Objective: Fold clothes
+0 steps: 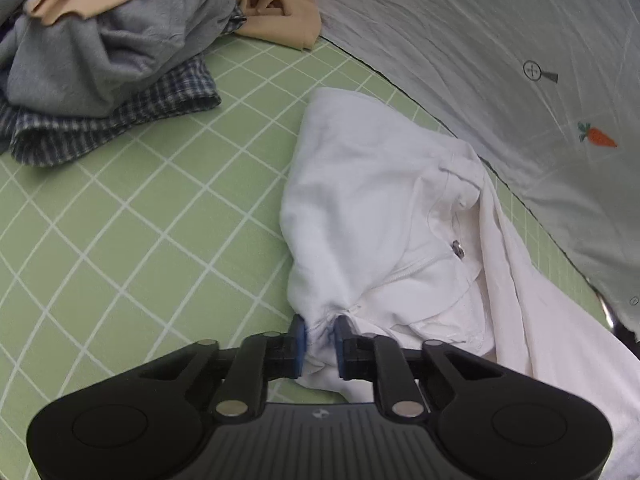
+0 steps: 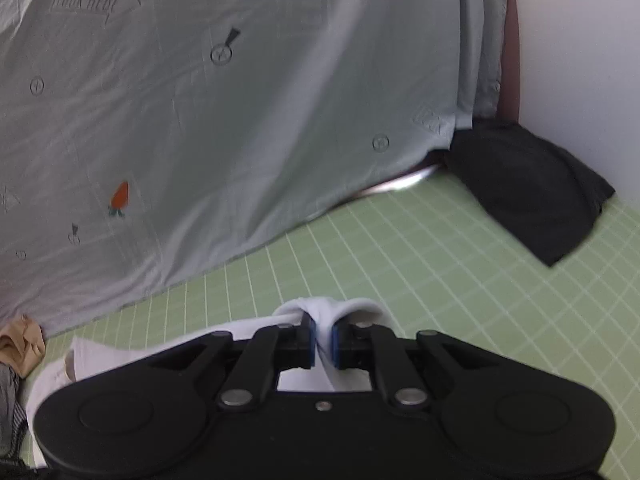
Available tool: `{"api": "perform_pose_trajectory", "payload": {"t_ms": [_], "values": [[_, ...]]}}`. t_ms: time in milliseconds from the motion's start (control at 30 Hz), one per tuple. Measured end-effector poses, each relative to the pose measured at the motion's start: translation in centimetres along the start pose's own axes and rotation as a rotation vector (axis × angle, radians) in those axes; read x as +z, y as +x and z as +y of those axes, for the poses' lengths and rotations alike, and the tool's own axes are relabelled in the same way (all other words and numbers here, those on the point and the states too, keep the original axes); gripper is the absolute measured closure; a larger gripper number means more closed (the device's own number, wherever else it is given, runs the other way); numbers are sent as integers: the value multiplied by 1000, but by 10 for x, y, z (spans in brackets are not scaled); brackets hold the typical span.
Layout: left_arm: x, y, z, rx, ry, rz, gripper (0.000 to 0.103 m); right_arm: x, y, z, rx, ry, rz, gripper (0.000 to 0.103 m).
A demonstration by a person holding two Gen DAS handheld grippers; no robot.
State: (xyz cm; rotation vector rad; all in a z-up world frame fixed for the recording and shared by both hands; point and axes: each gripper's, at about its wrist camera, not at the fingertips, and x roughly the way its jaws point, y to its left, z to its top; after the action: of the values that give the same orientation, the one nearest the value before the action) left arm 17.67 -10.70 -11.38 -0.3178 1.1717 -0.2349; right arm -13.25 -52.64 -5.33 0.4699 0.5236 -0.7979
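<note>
A white garment (image 1: 372, 216) with a metal snap lies crumpled on the green gridded mat (image 1: 132, 240). My left gripper (image 1: 321, 336) is shut on a bunched edge of it, the cloth pinched between the blue pads. In the right wrist view my right gripper (image 2: 323, 342) is shut on another fold of the same white garment (image 2: 332, 310), which trails off to the lower left under the gripper body. The cloth between the two grips is partly hidden by the gripper bodies.
A pile of grey, tan and checked clothes (image 1: 112, 52) sits at the mat's far left. A person in a pale grey printed shirt (image 2: 224, 120) stands along the mat's far edge. A folded black garment (image 2: 532, 192) lies at the far right corner by a white wall.
</note>
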Motion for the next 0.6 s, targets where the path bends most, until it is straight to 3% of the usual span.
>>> {"api": "perform_pose_trajectory", "payload": {"t_ms": [67, 133, 200, 267, 367, 600], "values": [[-3, -10, 3, 5, 16, -22, 88, 8, 9, 7, -16, -61, -12, 95], [-8, -15, 5, 45, 31, -33, 87, -1, 26, 15, -71, -131, 56, 89], [-12, -17, 9, 55, 26, -29, 87, -21, 35, 22, -145, -213, 111, 68], [-15, -21, 9, 55, 30, -30, 86, -43, 29, 26, -152, -239, 142, 38], [-22, -25, 4, 77, 49, -36, 85, -77, 11, 32, -125, -247, 176, 30], [-29, -28, 2, 111, 79, -28, 86, -143, -15, 52, -65, -269, 266, 27]]}}
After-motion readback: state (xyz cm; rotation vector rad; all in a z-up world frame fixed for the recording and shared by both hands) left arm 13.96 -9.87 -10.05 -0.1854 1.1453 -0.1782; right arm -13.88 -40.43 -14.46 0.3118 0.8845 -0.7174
